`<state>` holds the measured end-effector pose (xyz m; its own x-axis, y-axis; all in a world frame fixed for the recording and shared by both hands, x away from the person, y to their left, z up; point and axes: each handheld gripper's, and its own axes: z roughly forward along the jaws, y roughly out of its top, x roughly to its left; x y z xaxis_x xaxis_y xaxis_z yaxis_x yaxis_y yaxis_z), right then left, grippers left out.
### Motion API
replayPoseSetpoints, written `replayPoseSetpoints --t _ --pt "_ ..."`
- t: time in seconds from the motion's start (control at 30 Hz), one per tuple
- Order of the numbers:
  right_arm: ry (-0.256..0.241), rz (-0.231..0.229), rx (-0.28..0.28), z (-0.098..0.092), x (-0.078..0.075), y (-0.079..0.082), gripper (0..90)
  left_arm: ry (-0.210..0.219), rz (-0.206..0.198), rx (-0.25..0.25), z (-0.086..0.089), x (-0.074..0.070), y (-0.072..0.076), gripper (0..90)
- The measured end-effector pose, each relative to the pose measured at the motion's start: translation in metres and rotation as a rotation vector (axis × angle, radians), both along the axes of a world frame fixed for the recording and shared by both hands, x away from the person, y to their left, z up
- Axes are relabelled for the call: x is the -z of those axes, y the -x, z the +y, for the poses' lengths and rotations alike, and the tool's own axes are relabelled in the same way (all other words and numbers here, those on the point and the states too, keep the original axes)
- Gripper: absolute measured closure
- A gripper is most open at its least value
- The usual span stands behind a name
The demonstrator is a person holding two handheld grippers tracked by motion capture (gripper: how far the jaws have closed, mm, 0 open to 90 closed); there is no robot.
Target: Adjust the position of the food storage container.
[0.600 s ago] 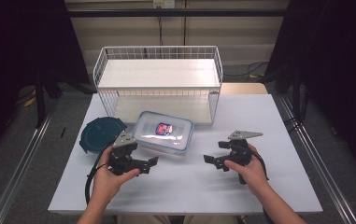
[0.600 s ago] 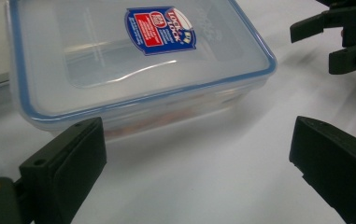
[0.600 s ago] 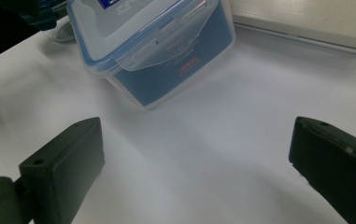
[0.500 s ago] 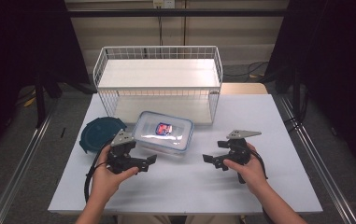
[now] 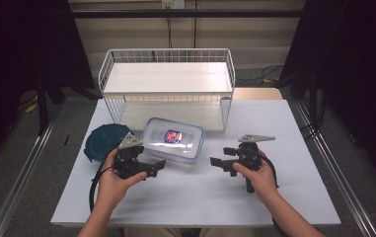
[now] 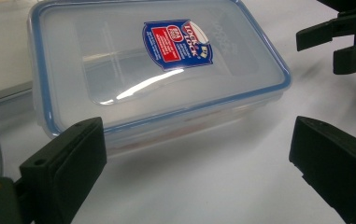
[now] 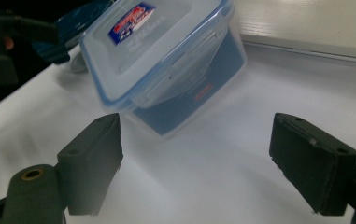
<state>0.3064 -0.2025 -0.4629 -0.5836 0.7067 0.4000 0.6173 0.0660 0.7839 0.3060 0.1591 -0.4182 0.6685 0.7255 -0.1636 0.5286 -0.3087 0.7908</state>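
We hold our 2 grippers low over the white table (image 5: 284,128), jaws spread wide on both and grasping nothing. The left gripper (image 5: 157,166) sits just beside the near edge of the clear food box (image 5: 172,139); the right gripper (image 5: 217,162) stands a little farther off, so the left is nearer. The box lies beyond and between them, long axis running across us. Its lid is blue-rimmed, clipped on, with 1 red-and-blue label. Behind it stands the white wire rack (image 5: 168,79).

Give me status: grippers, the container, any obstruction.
Left gripper and right gripper both open, empty, flanking the container. Container lidded, flat on table, untouched. Blue lid beside it, wire rack behind; approach clear.
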Motion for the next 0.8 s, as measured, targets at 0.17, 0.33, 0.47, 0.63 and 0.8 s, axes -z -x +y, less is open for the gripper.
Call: replayPoseSetpoints --t 0.17,0.33,0.47,0.63,0.8 --pt "-0.057 0.043 0.009 0.011 0.001 -0.008 19.9 -0.011 0.004 0.001 0.003 0.000 -0.004 4.4" --pt "-0.079 0.082 0.023 0.024 0.002 -0.016 22.0 -0.012 -0.002 -0.011 0.004 0.000 -0.006 4.6" --pt "-0.091 0.090 0.038 0.030 0.001 -0.021 23.4 -0.022 -0.003 -0.013 0.004 0.000 -0.008 4.6" --pt "-0.115 0.091 0.074 0.037 0.001 -0.031 26.2 -0.016 -0.006 -0.014 0.004 0.000 -0.009 4.9" --pt "-0.141 0.094 0.093 0.042 0.002 -0.039 28.7 -0.019 -0.008 -0.018 0.005 -0.001 -0.010 4.9"
